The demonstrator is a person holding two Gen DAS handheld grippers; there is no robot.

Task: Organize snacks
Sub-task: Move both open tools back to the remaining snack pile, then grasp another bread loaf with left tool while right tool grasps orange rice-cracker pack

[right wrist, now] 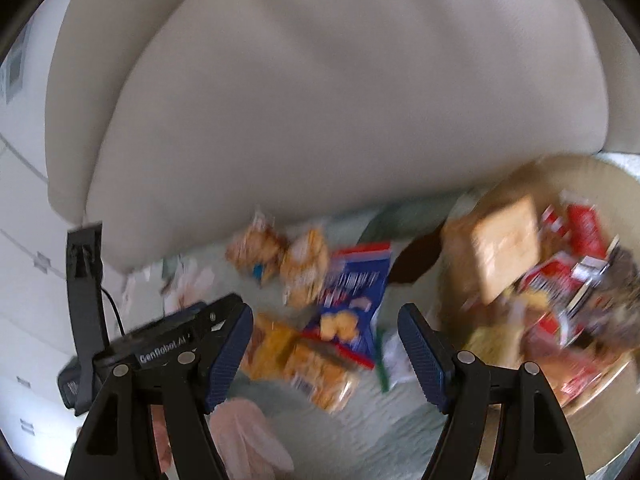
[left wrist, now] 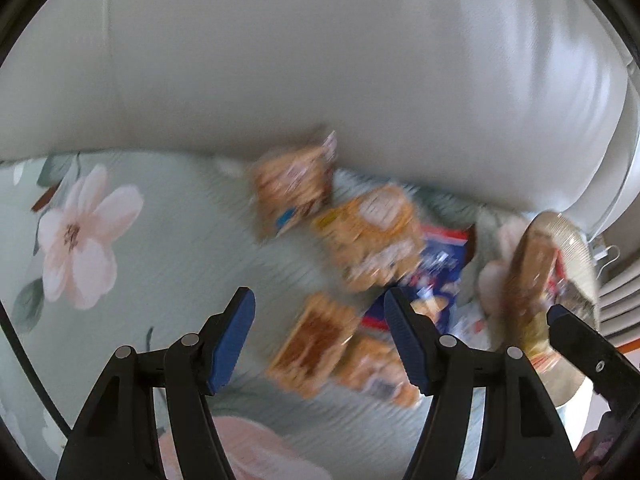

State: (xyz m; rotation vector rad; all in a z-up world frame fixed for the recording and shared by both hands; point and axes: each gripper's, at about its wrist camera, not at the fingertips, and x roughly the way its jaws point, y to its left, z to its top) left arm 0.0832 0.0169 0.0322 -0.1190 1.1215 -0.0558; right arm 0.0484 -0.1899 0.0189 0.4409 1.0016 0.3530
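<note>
Both grippers, left [left wrist: 320, 340] and right [right wrist: 326, 354], are spread wide and hold nothing. Snacks [left wrist: 368, 240] lie mid-frame; a bowl [right wrist: 600, 176] sits right. Go slow, pinch one pack by its middle

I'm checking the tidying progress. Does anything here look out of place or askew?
Yes. Several snack packets and a blue packet lie scattered at odd angles on the floral cloth, outside the round container. In it, a tan packet stands tilted. Blur hides any damage.

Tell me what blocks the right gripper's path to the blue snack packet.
Nothing visible does: the open right gripper hangs over the blue snack packet, with only orange snack packets lying beside it.
</note>
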